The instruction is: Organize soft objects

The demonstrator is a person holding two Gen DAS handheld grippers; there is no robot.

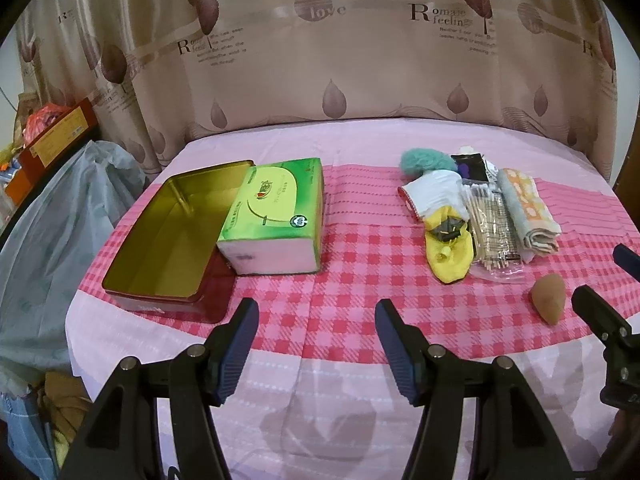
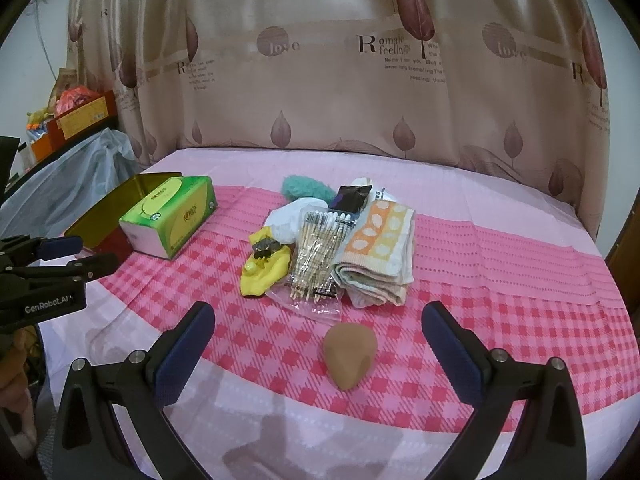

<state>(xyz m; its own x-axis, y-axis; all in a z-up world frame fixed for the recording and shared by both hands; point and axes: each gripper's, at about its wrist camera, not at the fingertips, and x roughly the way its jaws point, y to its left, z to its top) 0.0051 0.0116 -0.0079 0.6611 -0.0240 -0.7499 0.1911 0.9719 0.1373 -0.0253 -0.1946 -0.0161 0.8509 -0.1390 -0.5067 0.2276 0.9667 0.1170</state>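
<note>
Both grippers hover above the near edge of a bed covered in a pink checked sheet (image 2: 520, 280), each released, jaws spread wide and empty. Right gripper (image 2: 318, 330): a brown teardrop sponge (image 2: 350, 356) lies on the sheet directly ahead, between the lines of the two fingers but touching neither. Left gripper (image 1: 316, 324): only bare sheet lies between its fingers.

Beyond the sponge, ahead of the right gripper, sits a loose cluster of soft goods: a yellow sock (image 2: 264, 270), a clear bag of cotton swabs (image 2: 316, 260) and a folded towel with orange and yellow spots (image 2: 376, 256), each touching its neighbour. Behind these lie a white cloth (image 2: 288, 220), a teal fluffy ball (image 2: 306, 188) and a small dark packet (image 2: 352, 196). Ahead and to the left of the left gripper stands an open gold tin (image 1: 160, 240), with a green tissue box (image 1: 276, 220) resting at a tilt over its right rim. A patterned curtain (image 1: 320, 60) closes the far side.

Risks (a judgement): the sponge is light and rounded, so an off-centre close could squirt it sideways or roll it off the near edge. The tilted tissue box blocks part of the tin, presumably the container, and items dropped there may slide off. The slippery swab bag could drag out its neighbours.
</note>
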